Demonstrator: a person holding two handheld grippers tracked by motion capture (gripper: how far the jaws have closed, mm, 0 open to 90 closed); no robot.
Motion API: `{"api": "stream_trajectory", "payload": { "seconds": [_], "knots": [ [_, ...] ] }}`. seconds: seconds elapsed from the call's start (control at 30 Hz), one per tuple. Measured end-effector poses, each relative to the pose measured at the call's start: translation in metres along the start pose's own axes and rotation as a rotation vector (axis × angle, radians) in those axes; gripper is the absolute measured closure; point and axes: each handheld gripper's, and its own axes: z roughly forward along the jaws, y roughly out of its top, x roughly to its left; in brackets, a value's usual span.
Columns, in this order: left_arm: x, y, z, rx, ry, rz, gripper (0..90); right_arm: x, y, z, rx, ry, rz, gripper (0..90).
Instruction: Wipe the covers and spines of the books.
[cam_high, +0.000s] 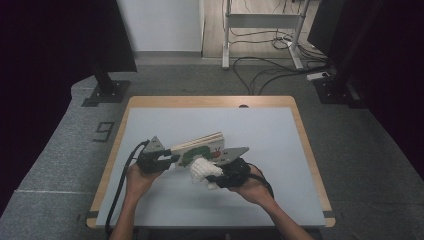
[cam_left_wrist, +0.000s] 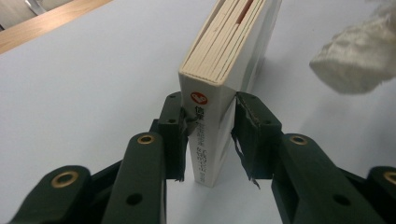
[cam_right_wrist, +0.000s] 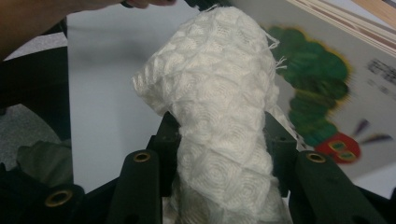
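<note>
Your left gripper (cam_left_wrist: 209, 140) pinches the spine end of the board book (cam_left_wrist: 219, 88), holding it on edge over the table (cam_high: 280, 150) with its long axis running from about eight o'clock to two o'clock in the high view. Your right gripper (cam_right_wrist: 219, 154) is clamped on a bunched white cloth (cam_right_wrist: 219, 93), which sits just beside the caterpillar cover (cam_right_wrist: 322, 88), at roughly two o'clock from the cloth in the right gripper view. No containers are on the table, so the wipe turns on bringing that cloth flat against the cover.

One book (cam_high: 197, 146); one white cloth (cam_high: 204, 170); two grippers, left (cam_high: 172, 159) and right (cam_high: 216, 173); one table (cam_high: 280, 150); two hands, left (cam_high: 136, 180) and right (cam_high: 255, 187).
</note>
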Motion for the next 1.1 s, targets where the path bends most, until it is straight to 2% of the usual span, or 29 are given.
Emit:
{"api": "stream_trajectory", "payload": {
  "seconds": [0.23, 0.83, 1.0, 1.1],
  "knots": [
    [0.0, 0.0, 0.0, -0.001, 0.0, 0.0, 64.9, 0.007, 0.004, 0.018, 0.005, 0.026, -0.02, 58.4],
    [0.0, 0.0, 0.0, -0.001, 0.001, -0.001, 64.7, 0.015, -0.034, 0.077, 0.076, 0.04, -0.057, 56.9],
    [0.0, 0.0, 0.0, -0.002, 0.001, -0.001, 64.7, 0.016, -0.039, 0.08, 0.076, 0.05, -0.048, 54.9],
    [0.0, 0.0, 0.0, -0.002, 0.001, -0.002, 64.7, 0.016, -0.039, 0.079, 0.083, 0.054, -0.054, 50.8]
  ]
}}
